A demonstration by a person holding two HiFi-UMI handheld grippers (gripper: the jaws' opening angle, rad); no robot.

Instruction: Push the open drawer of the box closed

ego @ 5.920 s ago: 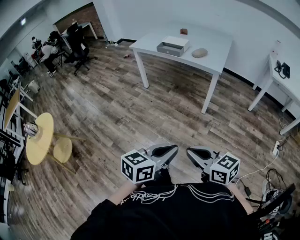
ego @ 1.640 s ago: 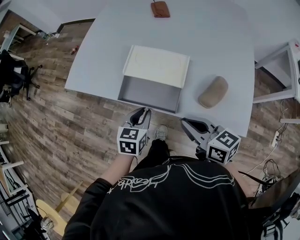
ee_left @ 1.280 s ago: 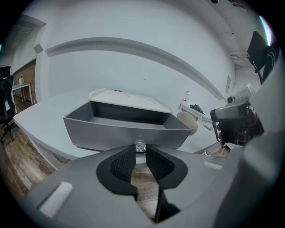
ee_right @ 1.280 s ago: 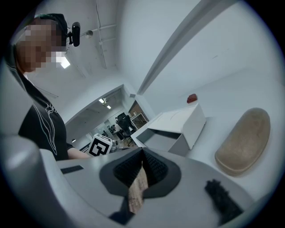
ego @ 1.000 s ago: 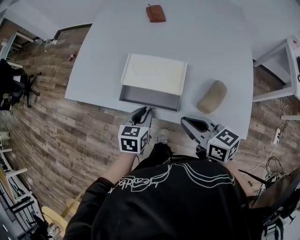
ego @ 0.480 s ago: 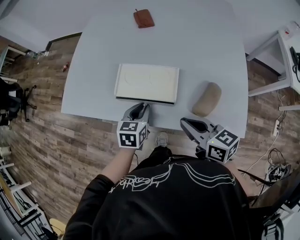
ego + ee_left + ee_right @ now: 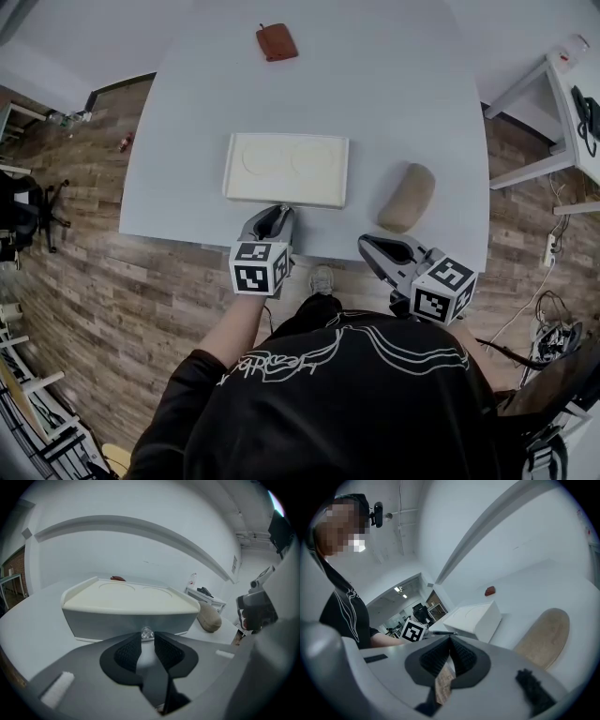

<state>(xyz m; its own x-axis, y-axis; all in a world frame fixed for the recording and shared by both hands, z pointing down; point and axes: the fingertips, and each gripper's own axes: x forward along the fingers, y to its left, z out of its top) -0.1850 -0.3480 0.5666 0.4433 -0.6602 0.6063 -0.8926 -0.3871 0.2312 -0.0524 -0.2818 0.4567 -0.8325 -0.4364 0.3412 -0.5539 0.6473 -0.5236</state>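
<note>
A cream box [image 7: 286, 169] lies on the white table [image 7: 394, 112], its grey drawer front [image 7: 131, 625] flush with the body. My left gripper [image 7: 277, 208] sits right against that front. In the left gripper view its fingertips [image 7: 147, 638] flank the small clear knob [image 7: 147, 633] with a narrow gap, and the jaws are opening. My right gripper [image 7: 367, 246] hovers off the table's near edge, right of the box. Its jaws [image 7: 451, 641] are shut with nothing between them.
A tan oval object [image 7: 406, 198] lies to the right of the box. A red-brown pouch [image 7: 277, 42] sits at the far side of the table. Another white table [image 7: 572, 84] stands at the right, over wood floor [image 7: 112, 281].
The drawer stood open a second and more ago; my left gripper moved forward against its front and it is now pushed in. The right gripper has hardly moved.
</note>
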